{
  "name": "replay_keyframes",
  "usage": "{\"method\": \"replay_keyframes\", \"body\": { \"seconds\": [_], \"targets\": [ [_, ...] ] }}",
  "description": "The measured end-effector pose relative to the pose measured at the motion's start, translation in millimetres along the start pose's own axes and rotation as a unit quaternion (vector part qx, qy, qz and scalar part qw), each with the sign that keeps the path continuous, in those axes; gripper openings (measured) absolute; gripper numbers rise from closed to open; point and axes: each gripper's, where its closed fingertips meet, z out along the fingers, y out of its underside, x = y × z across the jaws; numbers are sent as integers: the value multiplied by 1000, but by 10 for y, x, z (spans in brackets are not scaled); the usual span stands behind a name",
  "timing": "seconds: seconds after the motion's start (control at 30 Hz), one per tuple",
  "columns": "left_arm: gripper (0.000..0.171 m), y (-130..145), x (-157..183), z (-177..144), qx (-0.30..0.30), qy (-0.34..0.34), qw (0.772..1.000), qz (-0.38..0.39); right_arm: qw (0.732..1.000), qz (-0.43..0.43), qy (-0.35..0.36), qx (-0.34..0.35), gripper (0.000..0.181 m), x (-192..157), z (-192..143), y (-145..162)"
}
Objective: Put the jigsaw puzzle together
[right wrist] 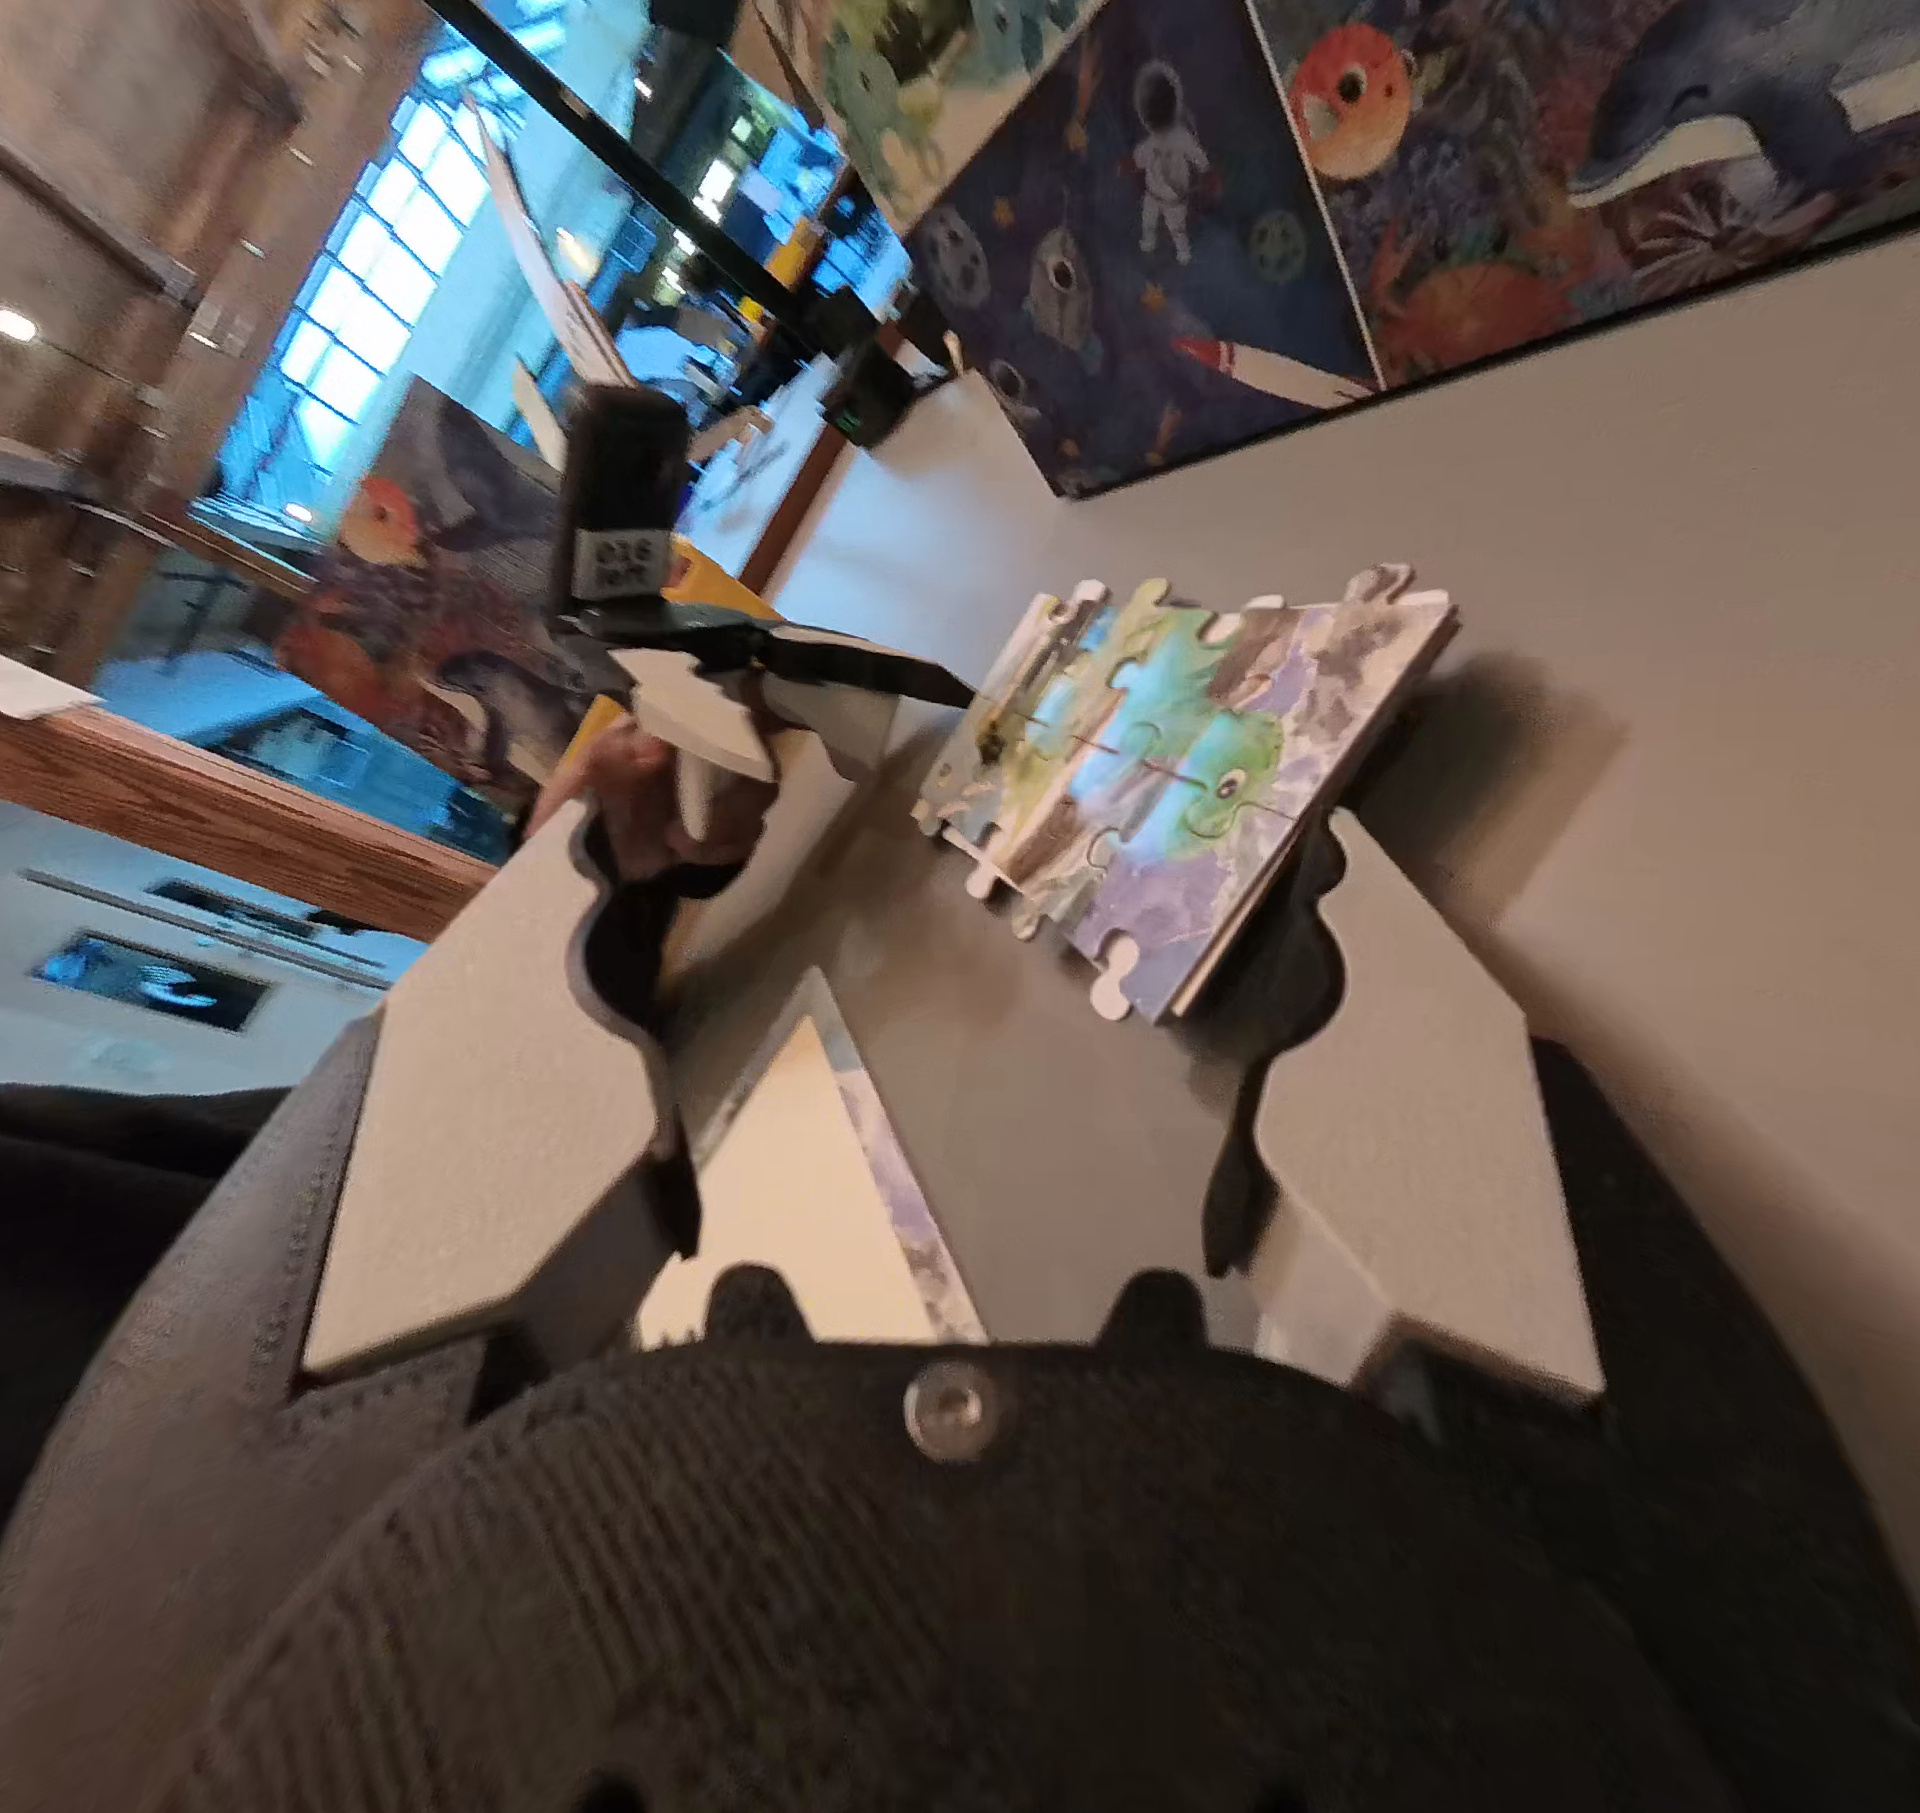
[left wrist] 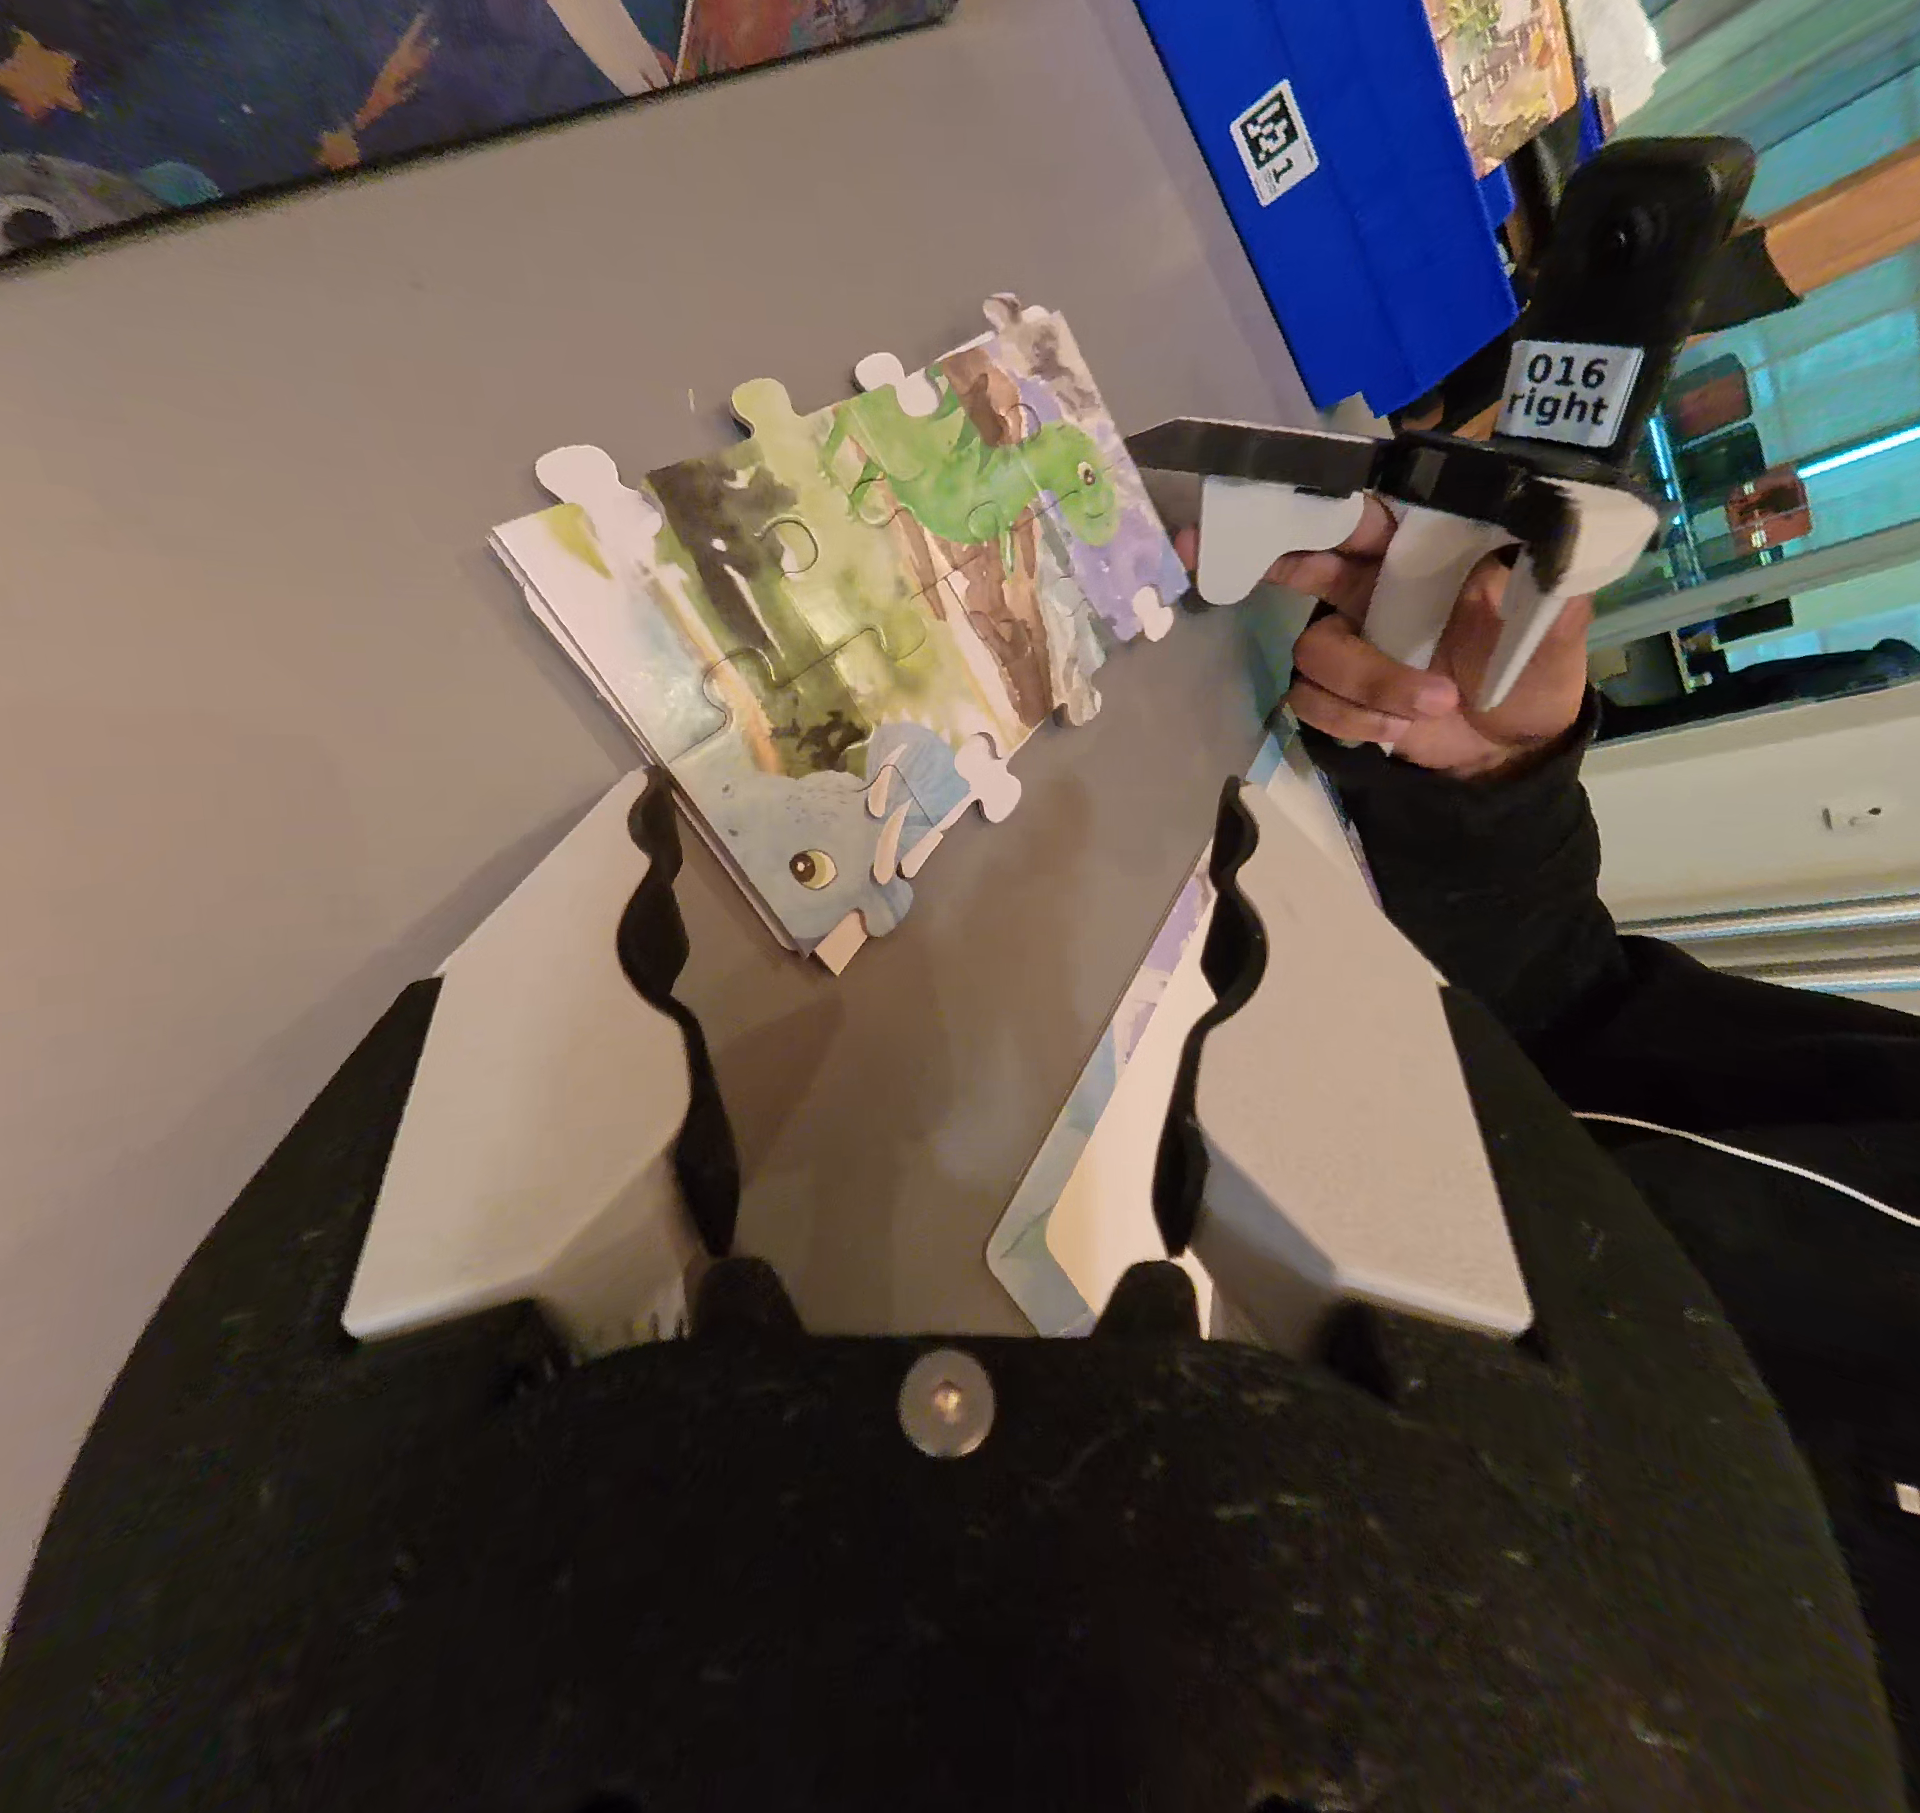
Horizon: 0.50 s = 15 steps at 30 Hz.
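A joined block of dinosaur puzzle pieces point(left wrist: 831, 600), with a green and a blue dinosaur, lies on the grey table point(left wrist: 312, 568). It looks several layers thick. My left gripper point(left wrist: 940, 797) is open and empty; its left fingertip point(left wrist: 649, 807) sits at the block's near edge. My right gripper point(right wrist: 961, 828) is open and empty; its right fingertip point(right wrist: 1325, 859) is against the block point(right wrist: 1195, 776). In the left wrist view the right gripper point(left wrist: 1184, 506) stands at the block's right end. In the right wrist view the left gripper point(right wrist: 935, 714) reaches the block's far-left edge.
A puzzle board with a white inside point(left wrist: 1081, 1171) lies at the table's near edge, also in the right wrist view point(right wrist: 790, 1171). Picture boxes with space and sea scenes point(left wrist: 312, 28) point(right wrist: 1455, 153) stand along the back. A blue box point(left wrist: 1299, 132) stands at the right.
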Motion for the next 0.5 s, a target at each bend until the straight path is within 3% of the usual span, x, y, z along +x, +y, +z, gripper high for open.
{"method": "replay_keyframes", "body": {
  "seconds": [0.27, 0.5],
  "targets": [
    [98, -21, -49, -19, 7, -5, 1000, 2, 979, 93, -167, 69, 101, -402, -129, -241],
    [95, -17, -56, -12, 7, -3, 1000, 6, 981, 91, -165, 39, 74, -369, -39, -116]
  ]
}}
